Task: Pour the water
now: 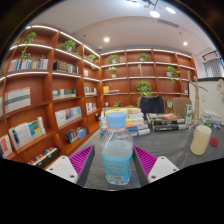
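A clear plastic bottle (117, 150) with a pale blue cap, holding light blue water, stands upright on the grey table (170, 148). It stands between the fingers of my gripper (114, 162), with a gap at either side. The left pad (82, 158) and the right pad (145, 160) are both apart from the bottle's wall, so the gripper is open. A small cream-coloured bottle (201, 138) stands on the table beyond the right finger.
Books and boxes (160, 122) lie in a pile on the table behind the bottle, with a black round object (152, 104) and a plant above them. Wooden bookshelves (45, 95) line the left wall and the back wall.
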Demonstrator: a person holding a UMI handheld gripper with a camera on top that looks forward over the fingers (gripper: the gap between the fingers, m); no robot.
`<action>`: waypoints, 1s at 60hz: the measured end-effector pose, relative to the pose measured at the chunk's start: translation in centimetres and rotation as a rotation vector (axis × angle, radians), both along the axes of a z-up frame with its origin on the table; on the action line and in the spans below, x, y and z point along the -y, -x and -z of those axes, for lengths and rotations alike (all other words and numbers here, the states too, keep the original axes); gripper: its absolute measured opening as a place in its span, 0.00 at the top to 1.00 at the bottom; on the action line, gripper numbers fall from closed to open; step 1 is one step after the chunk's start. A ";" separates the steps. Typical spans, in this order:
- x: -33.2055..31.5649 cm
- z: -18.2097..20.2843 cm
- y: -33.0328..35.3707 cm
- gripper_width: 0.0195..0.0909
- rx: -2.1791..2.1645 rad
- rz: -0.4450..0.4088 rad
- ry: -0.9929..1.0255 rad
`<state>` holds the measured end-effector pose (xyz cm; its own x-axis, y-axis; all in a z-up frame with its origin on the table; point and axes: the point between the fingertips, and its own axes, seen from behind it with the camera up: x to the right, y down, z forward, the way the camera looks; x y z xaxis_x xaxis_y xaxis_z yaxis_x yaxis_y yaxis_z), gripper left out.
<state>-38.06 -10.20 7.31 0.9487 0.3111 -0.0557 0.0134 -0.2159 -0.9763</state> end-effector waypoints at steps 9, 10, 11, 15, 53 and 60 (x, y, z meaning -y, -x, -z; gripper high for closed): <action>-1.1 -0.4 -1.3 0.65 0.086 0.069 -0.041; -1.0 -0.4 -1.3 0.67 0.095 0.067 -0.046; -1.0 -0.4 -1.2 0.67 0.096 0.064 -0.045; -0.9 -0.3 -1.4 0.77 0.052 0.082 -0.029; -4.6 -3.4 -12.3 0.87 -0.540 0.196 0.101; -5.7 -6.1 -16.1 0.87 -0.889 0.243 0.097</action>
